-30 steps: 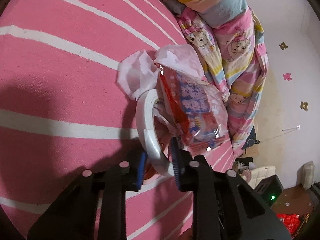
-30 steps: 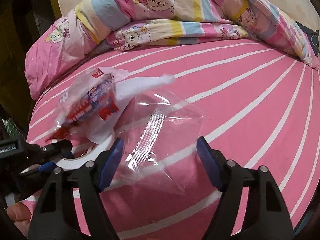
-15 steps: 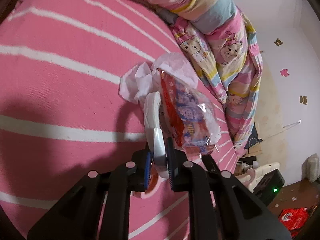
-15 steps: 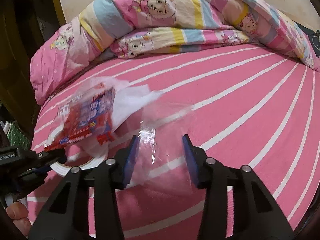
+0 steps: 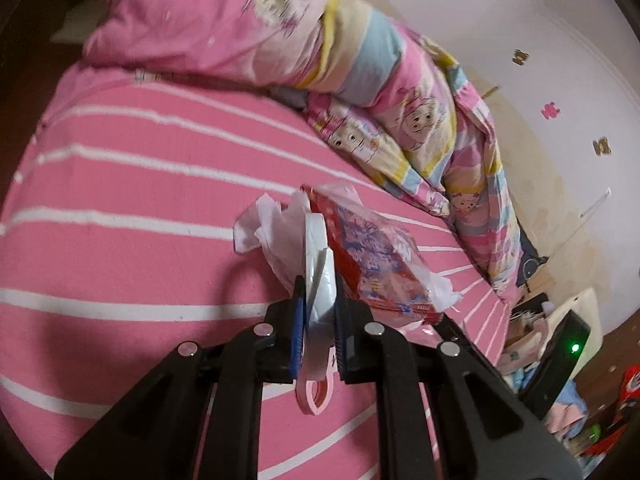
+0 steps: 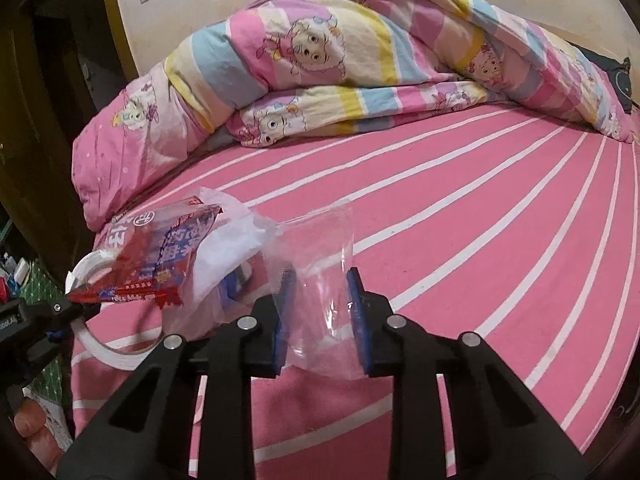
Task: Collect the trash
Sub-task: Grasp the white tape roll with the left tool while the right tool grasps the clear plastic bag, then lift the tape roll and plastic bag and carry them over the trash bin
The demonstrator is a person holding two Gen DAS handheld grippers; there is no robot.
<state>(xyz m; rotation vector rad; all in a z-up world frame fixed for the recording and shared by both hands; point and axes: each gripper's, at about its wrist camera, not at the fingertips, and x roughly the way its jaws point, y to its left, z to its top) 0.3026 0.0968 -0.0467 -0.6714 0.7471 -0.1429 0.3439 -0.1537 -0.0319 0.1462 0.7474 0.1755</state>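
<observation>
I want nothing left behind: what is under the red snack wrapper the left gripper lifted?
Crumpled white tissue lies under the red snack wrapper, both riding on the white ring clamped by the left gripper. The wrapper hides anything else beneath.

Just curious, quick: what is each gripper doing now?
Left gripper: closed on white tape roll.
Right gripper: closed on clear plastic bag.

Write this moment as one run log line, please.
left gripper: shut on tape roll, wrapper and tissue with it | right gripper: shut on clear bag | above pink bed
</observation>
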